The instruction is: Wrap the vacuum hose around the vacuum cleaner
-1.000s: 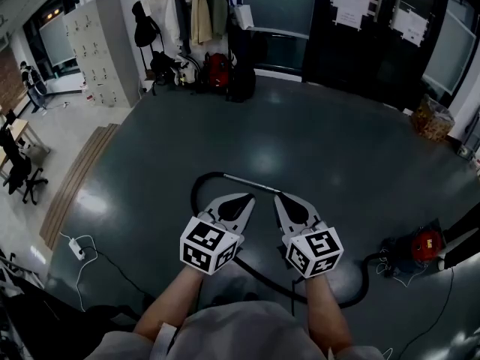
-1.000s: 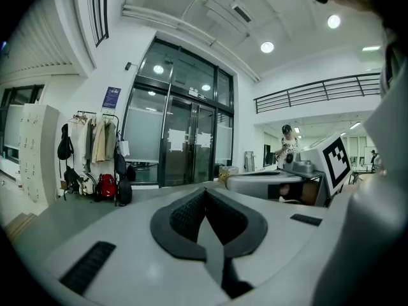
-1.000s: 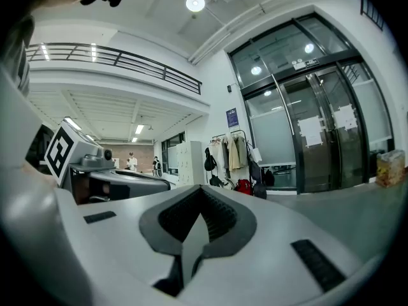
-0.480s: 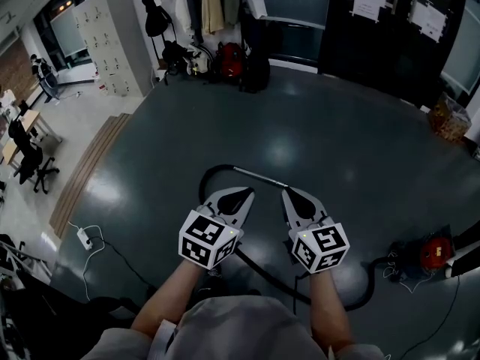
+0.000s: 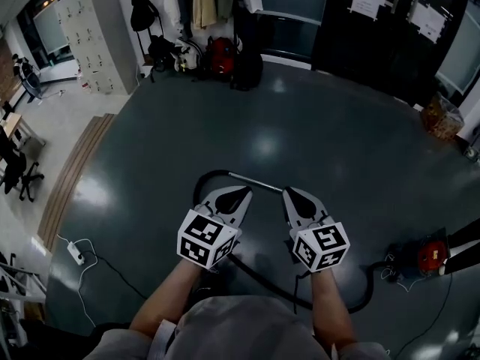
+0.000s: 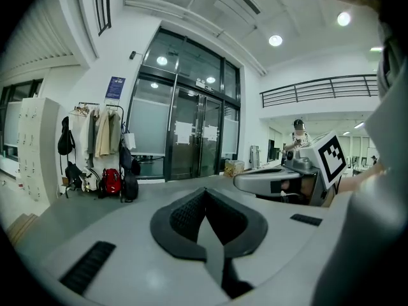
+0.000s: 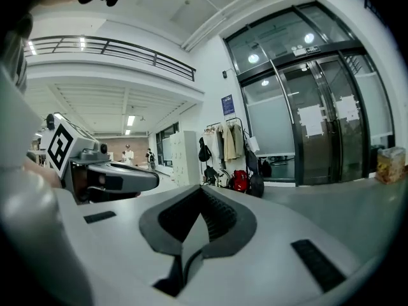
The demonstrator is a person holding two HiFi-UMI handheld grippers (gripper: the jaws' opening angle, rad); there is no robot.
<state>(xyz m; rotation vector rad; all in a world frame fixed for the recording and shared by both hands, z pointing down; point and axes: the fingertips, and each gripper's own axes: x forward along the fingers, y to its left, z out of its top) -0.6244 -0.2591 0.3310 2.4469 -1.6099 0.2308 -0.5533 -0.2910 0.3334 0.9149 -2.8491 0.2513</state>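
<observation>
**A:** Status?

**B:** Pre-grasp, I reckon. My left gripper [image 5: 244, 194] and right gripper [image 5: 289, 193] both have their jaws pressed together with nothing between them. They sit side by side above the floor and touch nothing.

**A:** Hose?

**B:** The vacuum hose [image 5: 259, 276] lies loose on the floor. It loops at 12 o'clock just past the jaw tips and joins the metal wand [image 5: 255, 181]. From there it runs back under my hands and out to 4 o'clock, to the red vacuum cleaner [image 5: 429, 253]. The cleaner is well apart from both grippers. Nothing is wrapped yet.

**A:** Next?

**B:** My call: spread one pair of jaws, drop to the wand or loop at 12, and clamp on. Then I'd carry it toward the cleaner at 4 and start winding.
</observation>
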